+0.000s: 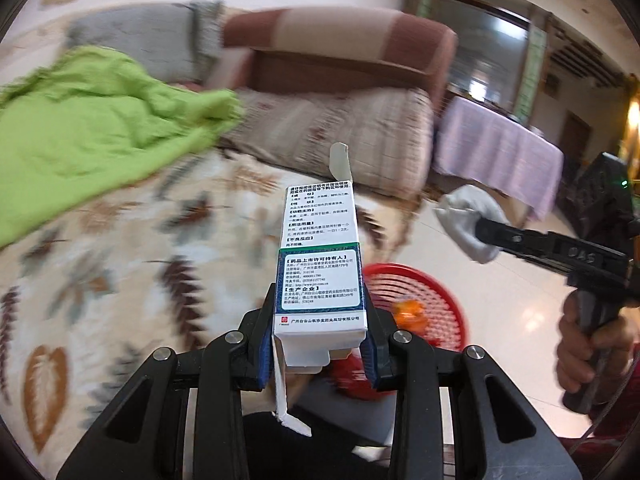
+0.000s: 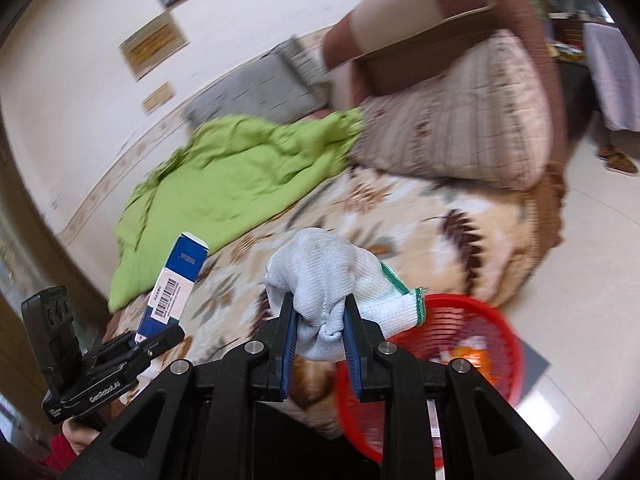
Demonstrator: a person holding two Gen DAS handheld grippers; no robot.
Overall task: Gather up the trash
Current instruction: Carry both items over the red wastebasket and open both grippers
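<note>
A leaf-patterned blanket [image 2: 400, 216] is covering the bed, its edge giving way to open tiled floor where a red mesh basket [image 2: 472, 320] is sitting. The left gripper [image 1: 320, 344] is clamping a cardboard medicine box [image 1: 320, 264], long axis pointing away. The right gripper [image 2: 320, 340] is pinching a crumpled knit glove [image 2: 328, 276], above the bed's edge.

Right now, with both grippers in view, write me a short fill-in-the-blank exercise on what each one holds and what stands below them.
1. The left gripper is shut on a white and blue ____.
2. The right gripper is shut on a pale ____ with a green-edged cuff.
3. On the floor beside the bed stands a ____ basket.
4. A crumpled ____ cloth lies on the bed.

Missing words: box; glove; red; green
</note>
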